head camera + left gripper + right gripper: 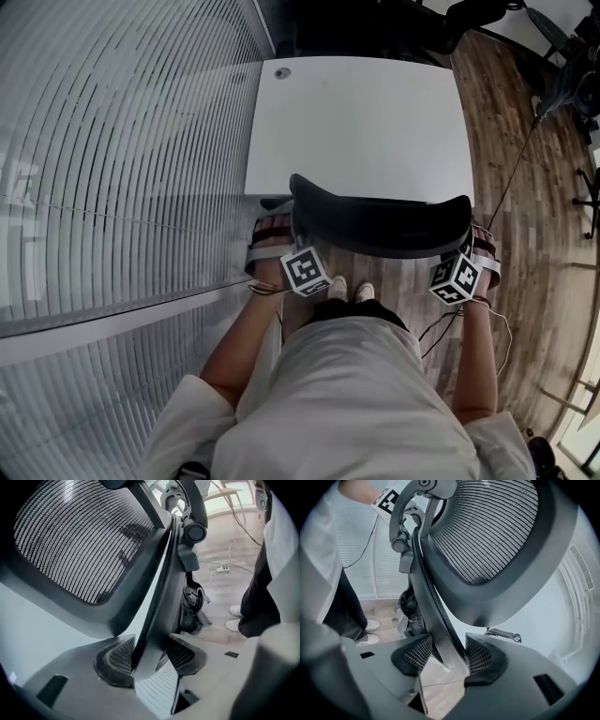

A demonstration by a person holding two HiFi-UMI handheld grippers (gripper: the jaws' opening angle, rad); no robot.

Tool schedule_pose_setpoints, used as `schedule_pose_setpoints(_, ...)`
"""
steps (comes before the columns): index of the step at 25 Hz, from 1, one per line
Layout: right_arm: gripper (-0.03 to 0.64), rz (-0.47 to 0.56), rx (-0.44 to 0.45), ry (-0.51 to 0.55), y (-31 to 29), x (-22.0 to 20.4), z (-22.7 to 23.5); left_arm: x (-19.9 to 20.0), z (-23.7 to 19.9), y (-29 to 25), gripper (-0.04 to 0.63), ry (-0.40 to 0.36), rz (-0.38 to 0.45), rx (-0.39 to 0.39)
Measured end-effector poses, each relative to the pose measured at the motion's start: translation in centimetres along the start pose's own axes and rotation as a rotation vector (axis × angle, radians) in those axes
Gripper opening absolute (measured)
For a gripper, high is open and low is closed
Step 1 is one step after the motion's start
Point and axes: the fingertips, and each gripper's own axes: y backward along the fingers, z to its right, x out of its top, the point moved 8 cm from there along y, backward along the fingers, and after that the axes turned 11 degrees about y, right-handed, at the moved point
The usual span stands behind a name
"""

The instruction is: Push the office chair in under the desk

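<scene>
Chair (380, 225) stands at the near edge of the desk (361, 122), with its seat apparently already beneath the top. The left gripper (147, 658) and the right gripper (443, 656) each clamp one side rim of the chair's back, probably so it rolls straight in without swivelling.

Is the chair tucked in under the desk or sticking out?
Tucked in, mostly: the chair has its back right at the near edge of the desk, and no seat shows in front of it.
</scene>
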Motion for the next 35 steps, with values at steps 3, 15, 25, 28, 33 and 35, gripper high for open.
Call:
schedule_pose_setpoints(3,0.233,0.007,0.01,0.008,-0.3,-0.1,0.3,0.1,-0.1,-0.2,0.221,0.005,-0.016,-0.001)
schedule_pose_setpoints(15,0.238,0.064,0.021,-0.043,0.2,0.0,0.1,-0.2,-0.1,0.0,0.222,0.064,-0.026,-0.058)
schedule_pose_setpoints(25,0.236,0.245,-0.018,-0.336,5.1,1.4,1.7,0.3,-1.2,4.5,0.224,0.298,0.083,-0.131)
schedule_pose_setpoints(28,0.221,0.337,-0.024,-0.475,6.8,2.3,2.1,0.6,-1.5,6.4,0.224,0.424,0.161,-0.174)
schedule_pose_setpoints(33,0.149,0.481,-0.014,-0.641,9.7,4.3,2.4,1.6,-2.3,9.7,0.152,0.695,0.357,-0.257)
schedule_pose_setpoints(35,0.129,0.532,-0.01,-0.69,10.8,5.1,2.4,2.1,-2.5,11.0,0.121,0.765,0.427,-0.28)
